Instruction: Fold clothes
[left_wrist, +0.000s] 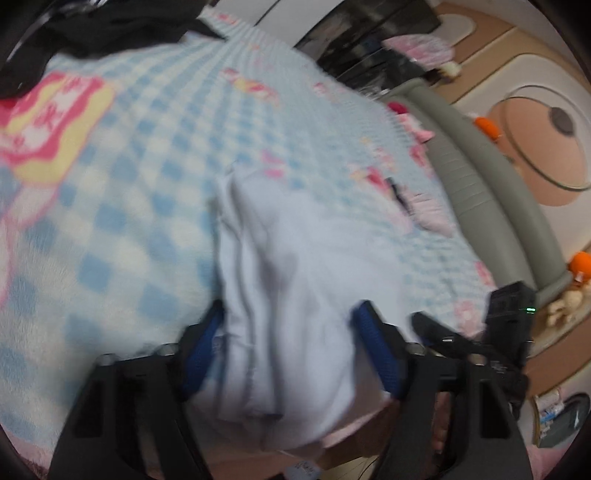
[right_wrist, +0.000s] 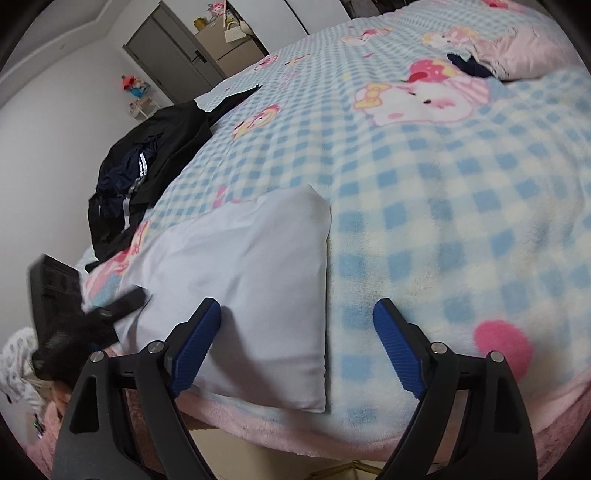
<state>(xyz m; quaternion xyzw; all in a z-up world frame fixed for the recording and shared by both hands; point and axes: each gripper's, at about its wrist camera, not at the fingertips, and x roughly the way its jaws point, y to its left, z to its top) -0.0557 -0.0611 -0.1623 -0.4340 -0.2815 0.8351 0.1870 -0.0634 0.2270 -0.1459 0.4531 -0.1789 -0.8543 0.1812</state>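
White folded garment (left_wrist: 291, 280) sits at the near edge of the bed, and through the left wrist camera it's a soft, creased bundle of smooth cotton with stitched seams running along it. The left gripper (left_wrist: 288, 317) has its blue ribbed pads on either side of that bundle, jaws fairly wide, cloth between them; the picture is too blurred to say whether the pads press on it. Underneath, a fleecy blue-and-white checked blanket (left_wrist: 155, 147) with pink cartoon patches; one red-and-yellow patch carries lettering, too smeared to read. Dark clothes (left_wrist: 92, 29) lie heaped at the far corner. A grey padded bed frame (left_wrist: 480, 177) curves along the right side.

Over to the right wrist camera: the garment (right_wrist: 251, 280) shows as a neat flat rectangle with a crisp right edge, lying right on the blanket's pink plush border. The right gripper (right_wrist: 295, 314) hovers with jaws wide apart, one blue pad over the cloth, the other over the blanket (right_wrist: 461, 221), holding nothing. The black pile with white stripes (right_wrist: 147, 177) rests along the left edge of the bed.
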